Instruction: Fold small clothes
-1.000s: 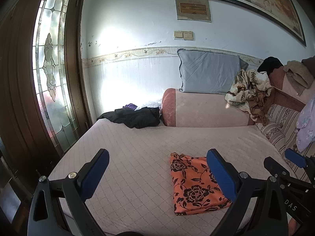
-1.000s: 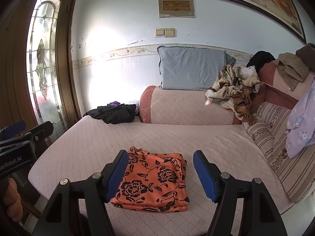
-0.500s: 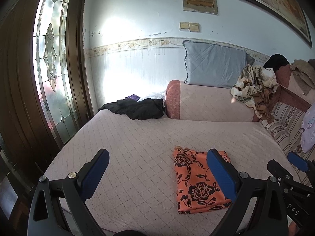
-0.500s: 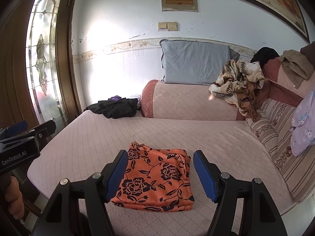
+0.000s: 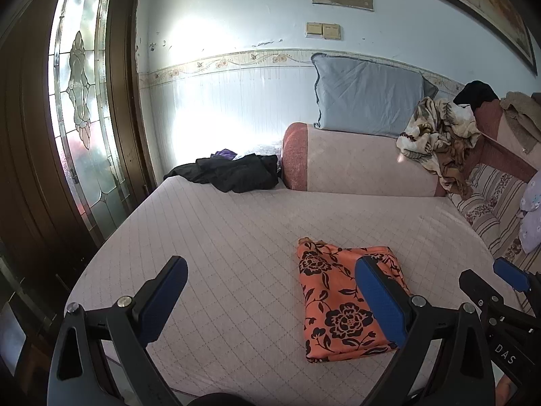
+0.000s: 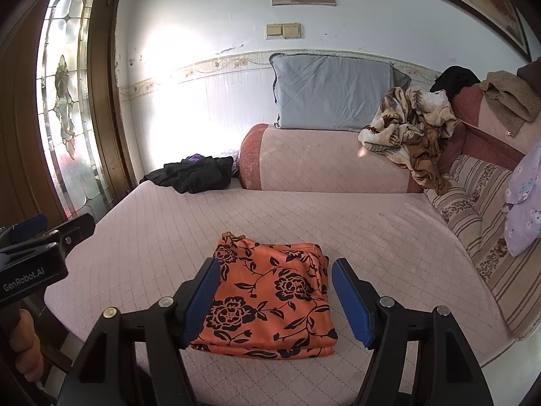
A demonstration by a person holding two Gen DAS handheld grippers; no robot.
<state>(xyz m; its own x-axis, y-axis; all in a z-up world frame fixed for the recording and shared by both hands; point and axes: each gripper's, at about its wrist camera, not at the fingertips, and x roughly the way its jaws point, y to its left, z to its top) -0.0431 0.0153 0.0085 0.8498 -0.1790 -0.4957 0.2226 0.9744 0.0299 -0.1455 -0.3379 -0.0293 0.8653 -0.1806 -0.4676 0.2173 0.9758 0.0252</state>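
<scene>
An orange garment with black flowers (image 5: 338,301) lies folded into a flat rectangle on the pink quilted bed (image 5: 236,237). It also shows in the right wrist view (image 6: 270,297). My left gripper (image 5: 270,301) is open and empty, above the bed to the garment's left, with its right finger in front of the cloth. My right gripper (image 6: 274,297) is open and empty, held just before the garment with the jaws framing it. The right gripper shows at the right edge of the left wrist view (image 5: 500,291).
A black clothes heap (image 5: 233,172) lies at the bed's far left. A pink bolster (image 5: 358,165) and grey pillow (image 5: 365,98) stand against the wall. A patterned blanket (image 6: 405,128) and striped cushions (image 6: 480,223) crowd the right. A glass door (image 5: 84,101) is left.
Both grippers have tilted down and drawn slightly nearer the bed; the folded garment looks unmoved. Both stay open.
</scene>
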